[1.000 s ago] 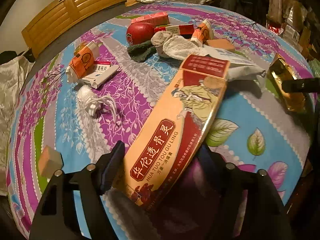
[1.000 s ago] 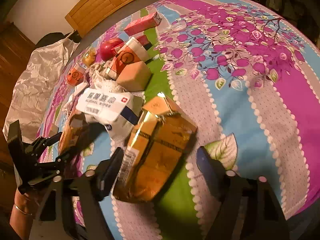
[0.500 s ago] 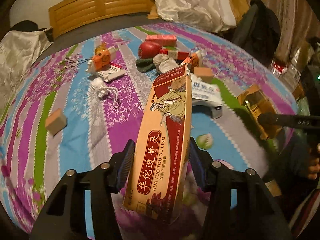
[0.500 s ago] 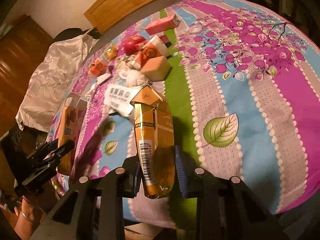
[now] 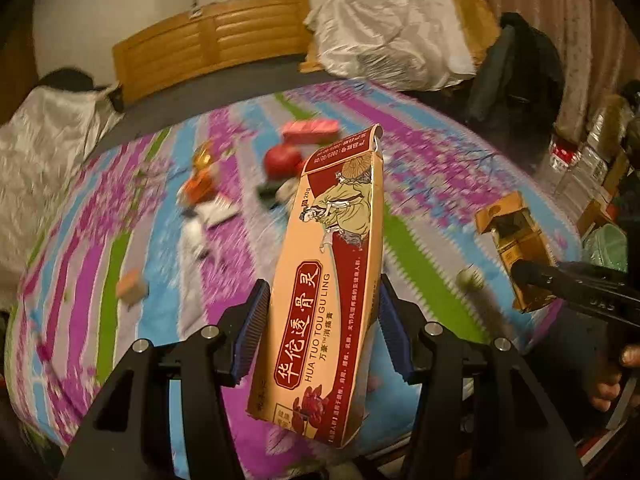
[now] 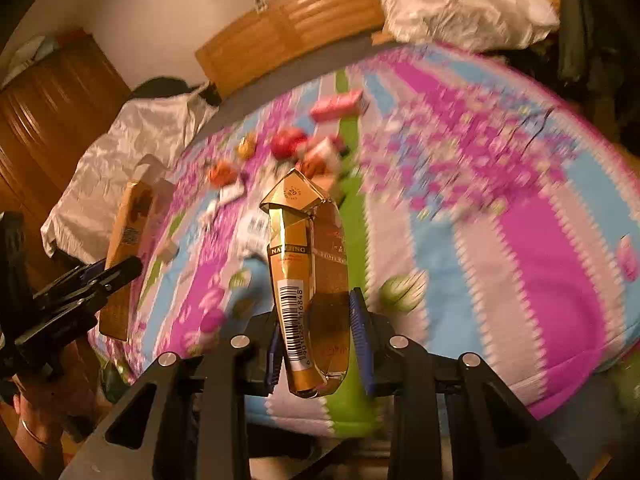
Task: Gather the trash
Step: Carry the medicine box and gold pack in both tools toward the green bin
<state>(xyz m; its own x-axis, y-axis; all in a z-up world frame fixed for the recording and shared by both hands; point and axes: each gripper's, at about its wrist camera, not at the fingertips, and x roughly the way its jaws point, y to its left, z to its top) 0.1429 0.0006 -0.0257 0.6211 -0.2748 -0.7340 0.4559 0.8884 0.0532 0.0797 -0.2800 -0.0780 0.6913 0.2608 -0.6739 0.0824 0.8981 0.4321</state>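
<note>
Left wrist: my left gripper [image 5: 320, 332] has its pads clamped on the long box [image 5: 328, 280], which is clear of the bed [image 5: 440, 168] with its flap toward 12 o'clock. I'd keep the squeeze steady; it is top-heavy. Right wrist: my right gripper [image 6: 318, 344] pinches the crushed gold pack [image 6: 310, 288], also aloft. More litter [image 6: 288, 144] at 12 o'clock. No bin in view; carry both level.

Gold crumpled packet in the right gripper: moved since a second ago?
Yes. The gold crumpled packet, clamped in the right gripper, has risen off the patterned bedspread where it lay flat; it now hangs above the bed's edge.
</note>
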